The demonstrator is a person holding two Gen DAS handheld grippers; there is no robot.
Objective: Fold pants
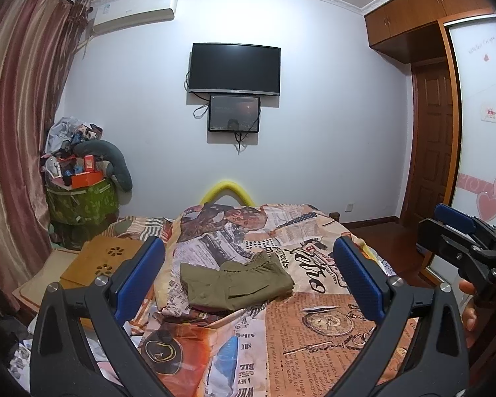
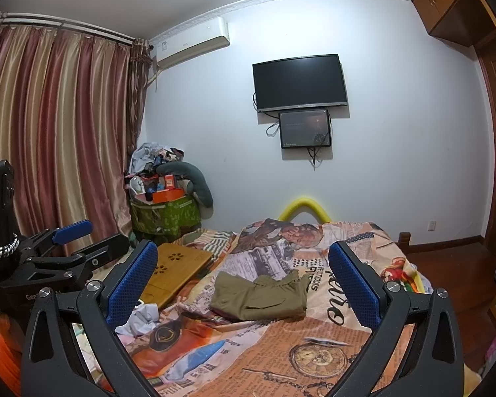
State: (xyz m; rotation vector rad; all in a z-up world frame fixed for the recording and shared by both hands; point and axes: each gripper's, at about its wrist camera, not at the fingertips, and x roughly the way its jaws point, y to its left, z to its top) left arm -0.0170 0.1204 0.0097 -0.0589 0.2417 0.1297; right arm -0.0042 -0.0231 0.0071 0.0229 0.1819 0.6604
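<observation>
Olive-green cotton pants (image 1: 236,284) lie folded at twelve o'clock on our newspaper-print bedspread (image 1: 314,330), well apart from both grippers. Left gripper (image 1: 248,278) and right gripper (image 2: 244,281) hover with jaws apart, empty. Regrasping one layer could undo the fold.

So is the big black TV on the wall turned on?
No, the big black wall-mounted TV has a dark, blank screen, while the smaller black screen under it shows a faint picture.

Left gripper (image 1: 248,271) and right gripper (image 2: 243,274) both level, side by side, fingers spread wide, nothing between the pads.
</observation>
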